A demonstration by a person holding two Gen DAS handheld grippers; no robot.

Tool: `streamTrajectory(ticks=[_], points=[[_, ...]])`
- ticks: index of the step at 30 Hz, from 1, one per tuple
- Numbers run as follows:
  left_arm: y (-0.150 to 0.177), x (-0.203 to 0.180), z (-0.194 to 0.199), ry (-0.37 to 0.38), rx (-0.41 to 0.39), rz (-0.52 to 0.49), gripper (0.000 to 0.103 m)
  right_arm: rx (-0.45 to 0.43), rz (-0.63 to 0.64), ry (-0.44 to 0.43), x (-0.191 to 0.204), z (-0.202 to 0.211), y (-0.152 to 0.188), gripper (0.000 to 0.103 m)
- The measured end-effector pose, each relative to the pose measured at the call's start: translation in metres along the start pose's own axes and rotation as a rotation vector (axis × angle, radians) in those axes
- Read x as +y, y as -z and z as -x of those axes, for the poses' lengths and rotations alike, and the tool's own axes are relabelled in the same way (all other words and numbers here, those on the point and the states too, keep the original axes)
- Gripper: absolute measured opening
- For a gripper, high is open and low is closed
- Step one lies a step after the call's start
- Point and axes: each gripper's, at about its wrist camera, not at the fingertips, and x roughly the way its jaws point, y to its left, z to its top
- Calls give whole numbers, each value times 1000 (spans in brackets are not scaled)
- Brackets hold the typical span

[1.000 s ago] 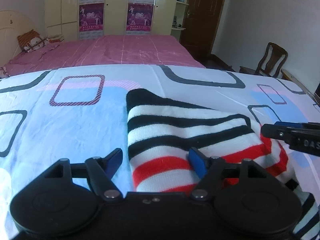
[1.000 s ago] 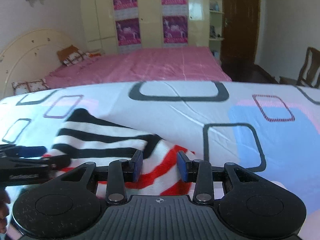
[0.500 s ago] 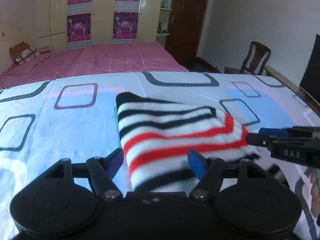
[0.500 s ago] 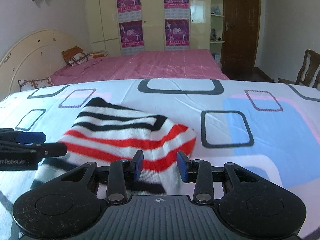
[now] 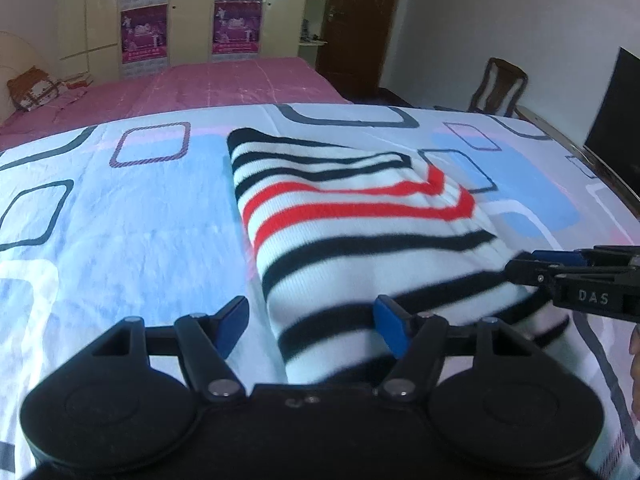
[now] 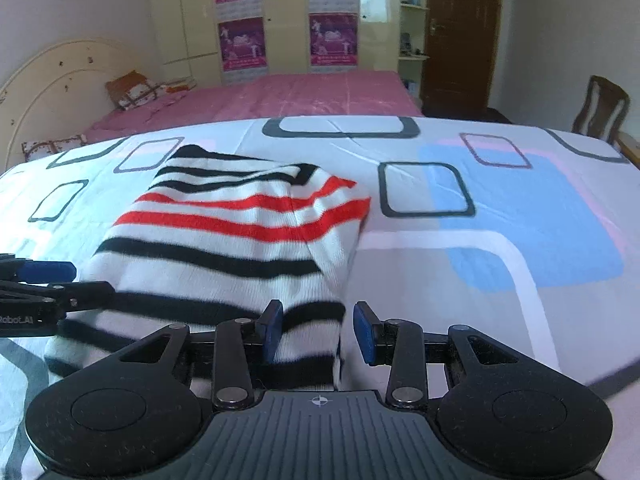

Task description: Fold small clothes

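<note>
Left gripper (image 5: 310,330): jaws apart, nothing pinched; the left edge of the striped garment (image 5: 360,224) lies between them, pads clear of the knit. The garment sits folded on the patterned sheet (image 5: 120,220), mid-scene, its far corner toward the pink bed (image 5: 224,80).

Right gripper (image 6: 316,332): jaws part-way apart, the near right corner of the cloth between them; left pad looks close to the fabric, right pad clear. We cannot tell that it grips; we read it as not holding.

Step, as we judge it: a fold laid down, both tools at the near edge. Next move calls for a fresh pinch at the near corners.

Around: chair (image 6: 600,106) far right, wardrobe with posters (image 6: 288,16) beyond. Nothing blocks the sheet.
</note>
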Motion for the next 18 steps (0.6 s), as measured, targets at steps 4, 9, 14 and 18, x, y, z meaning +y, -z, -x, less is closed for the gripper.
streamTrajectory(ticks=[4, 9, 14, 18], points=[[14, 5, -1, 31, 19, -20, 68, 50, -54, 29, -1, 3, 15, 38], [20, 14, -2, 63, 38, -28, 72, 74, -84, 63, 1, 0, 29, 38], [13, 18, 5, 83, 58, -16, 72, 74, -98, 38, 1, 14, 18, 38], [-1, 24, 15, 99, 23, 48, 80, 30, -133, -12, -8, 25, -1, 38]])
